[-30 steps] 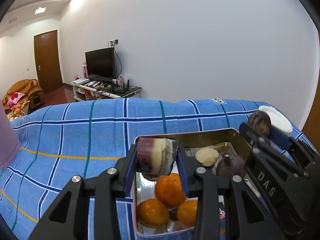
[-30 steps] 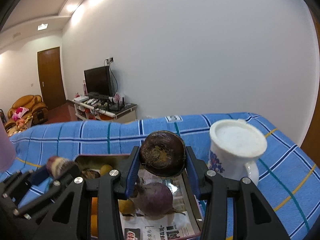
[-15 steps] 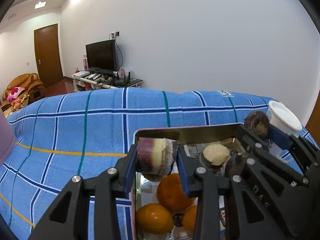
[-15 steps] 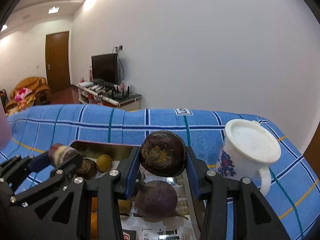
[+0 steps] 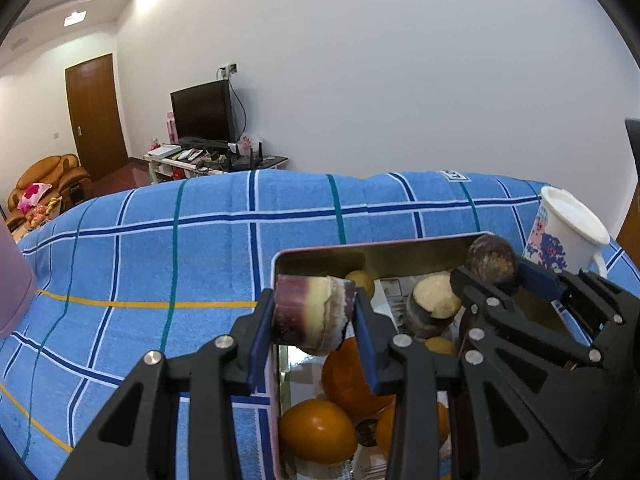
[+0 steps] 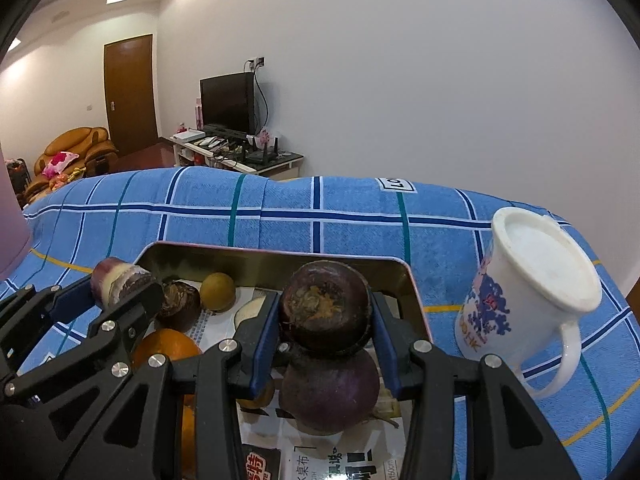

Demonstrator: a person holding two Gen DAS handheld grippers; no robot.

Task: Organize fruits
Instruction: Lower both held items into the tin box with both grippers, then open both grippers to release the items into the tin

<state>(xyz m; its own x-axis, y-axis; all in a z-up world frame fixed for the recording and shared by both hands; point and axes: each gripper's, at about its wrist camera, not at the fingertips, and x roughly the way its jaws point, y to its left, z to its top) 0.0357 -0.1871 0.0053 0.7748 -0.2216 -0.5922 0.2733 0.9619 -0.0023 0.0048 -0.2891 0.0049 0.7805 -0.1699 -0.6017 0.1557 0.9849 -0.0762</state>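
Observation:
My left gripper (image 5: 314, 318) is shut on a short sugarcane piece (image 5: 312, 314), purple-skinned with a pale cut face, held over the left side of the gold metal tray (image 5: 320, 258). My right gripper (image 6: 324, 320) is shut on a dark brown water chestnut (image 6: 325, 306), held over the tray's right part (image 6: 412, 280). In the tray lie oranges (image 5: 316, 430), a purple round root (image 6: 330, 392), another cane piece (image 5: 434, 304) and a small yellow fruit (image 6: 217, 291). The left gripper also shows in the right wrist view (image 6: 120, 284), the right gripper in the left wrist view (image 5: 494, 266).
A white mug with blue print (image 6: 532, 292) stands on the blue checked cloth (image 6: 280, 208) just right of the tray. A pink object (image 5: 12, 292) stands at the far left. Printed paper (image 6: 320, 460) lines the tray.
Both grippers have moved forward and down over the tray, still holding their pieces. The mug and tray look nearer.

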